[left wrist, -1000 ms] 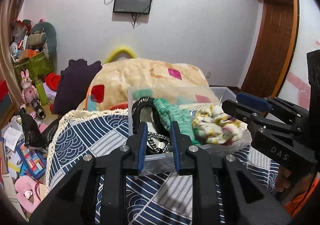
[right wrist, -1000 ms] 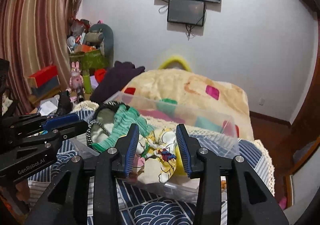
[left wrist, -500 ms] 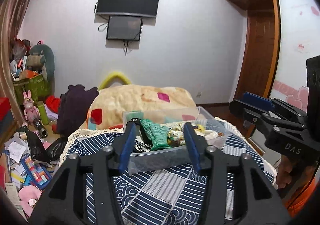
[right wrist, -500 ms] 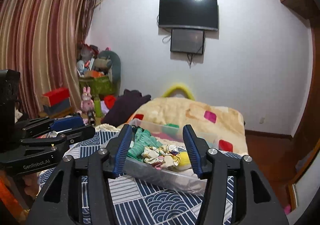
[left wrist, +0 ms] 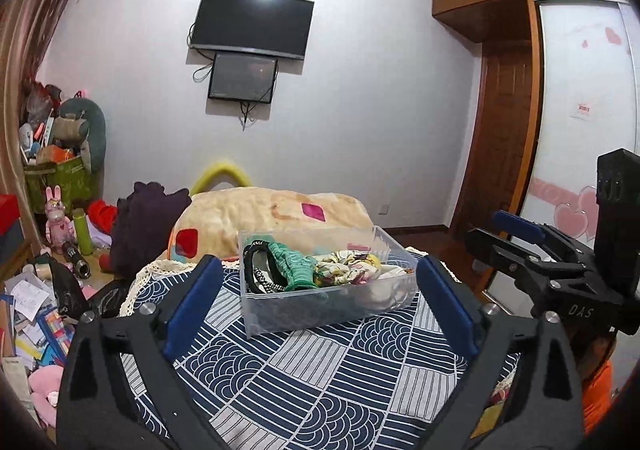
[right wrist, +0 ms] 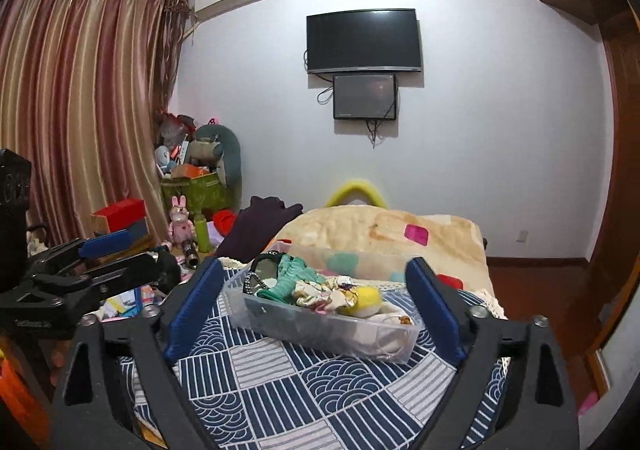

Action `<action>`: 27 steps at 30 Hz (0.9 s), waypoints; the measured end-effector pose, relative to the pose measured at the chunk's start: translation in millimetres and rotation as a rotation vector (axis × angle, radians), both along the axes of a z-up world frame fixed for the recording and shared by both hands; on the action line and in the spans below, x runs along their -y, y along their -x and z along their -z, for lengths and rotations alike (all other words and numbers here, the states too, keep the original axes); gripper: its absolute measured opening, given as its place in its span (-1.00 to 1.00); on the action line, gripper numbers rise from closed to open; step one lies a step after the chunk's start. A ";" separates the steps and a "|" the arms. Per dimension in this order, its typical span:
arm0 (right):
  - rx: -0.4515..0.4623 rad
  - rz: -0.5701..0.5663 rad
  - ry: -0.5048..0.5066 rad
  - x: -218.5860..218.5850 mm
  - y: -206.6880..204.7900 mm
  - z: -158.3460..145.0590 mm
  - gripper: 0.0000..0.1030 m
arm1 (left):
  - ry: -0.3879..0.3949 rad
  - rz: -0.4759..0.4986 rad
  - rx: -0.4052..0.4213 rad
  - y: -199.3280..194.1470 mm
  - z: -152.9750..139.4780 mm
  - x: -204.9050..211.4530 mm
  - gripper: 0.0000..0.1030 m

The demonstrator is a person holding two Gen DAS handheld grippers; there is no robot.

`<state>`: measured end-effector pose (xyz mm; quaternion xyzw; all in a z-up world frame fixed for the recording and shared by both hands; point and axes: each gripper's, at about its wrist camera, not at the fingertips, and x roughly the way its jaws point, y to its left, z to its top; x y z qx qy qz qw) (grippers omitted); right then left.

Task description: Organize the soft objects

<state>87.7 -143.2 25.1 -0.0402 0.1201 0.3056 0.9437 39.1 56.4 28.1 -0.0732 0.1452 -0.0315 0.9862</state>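
While both sets of jaws are opening with nothing between them, the left gripper (left wrist: 320, 302) and right gripper (right wrist: 316, 310) stand apart from the clear bin (left wrist: 320, 314) of soft objects (left wrist: 336, 270), which rests ahead on the patterned cloth (left wrist: 300, 378).

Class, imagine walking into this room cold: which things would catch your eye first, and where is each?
Probably the clear plastic bin of bright soft items, sitting mid-bed on the navy patterned bedspread. Framing it, the left gripper and right gripper are opening, nothing between them. Above, a dark television hangs on the wall.
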 end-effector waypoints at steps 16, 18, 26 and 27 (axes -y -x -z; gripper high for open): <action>-0.003 0.015 -0.009 10.3 10.9 14.0 0.88 | -0.051 -0.015 0.031 13.0 7.5 14.8 0.98; -0.008 0.014 -0.009 10.8 10.9 15.1 0.88 | -0.050 -0.014 0.030 13.3 7.9 15.2 0.98; -0.010 0.011 -0.010 12.3 12.6 16.8 0.88 | -0.061 -0.017 0.034 15.2 8.2 16.6 0.98; -0.010 0.012 -0.010 12.2 12.6 16.9 0.88 | -0.061 -0.017 0.035 15.6 8.3 16.5 0.98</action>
